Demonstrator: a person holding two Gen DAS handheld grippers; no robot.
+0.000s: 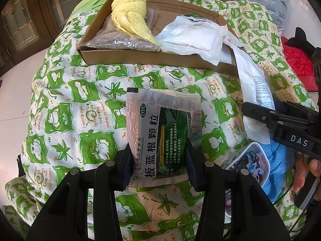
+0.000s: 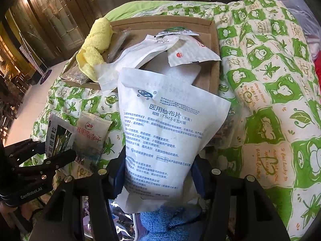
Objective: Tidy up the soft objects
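My left gripper [image 1: 159, 166] is shut on a green and silver medicine sachet [image 1: 160, 132], held upright above the quilt. In the right wrist view that left gripper [image 2: 56, 148] sits at the lower left with the green sachet [image 2: 58, 138], and a red-lettered sachet [image 2: 90, 138] is beside it; I cannot tell if that one is gripped too. My right gripper [image 2: 158, 172] is shut on a large white gauze packet [image 2: 166, 132] with blue print. From the left wrist view, the right gripper [image 1: 260, 108] and the gauze packet [image 1: 254, 84] are at the right edge.
A shallow cardboard box [image 1: 160, 58] [image 2: 213, 76] lies ahead on the green-and-white quilt [image 1: 80, 100], holding a yellow towel [image 1: 130, 18], white packets [image 1: 192, 36] and a clear bag of dark grains [image 1: 120, 42]. A blue towel [image 2: 160, 219] and a glossy printed pouch [image 1: 250, 160] lie below the right gripper.
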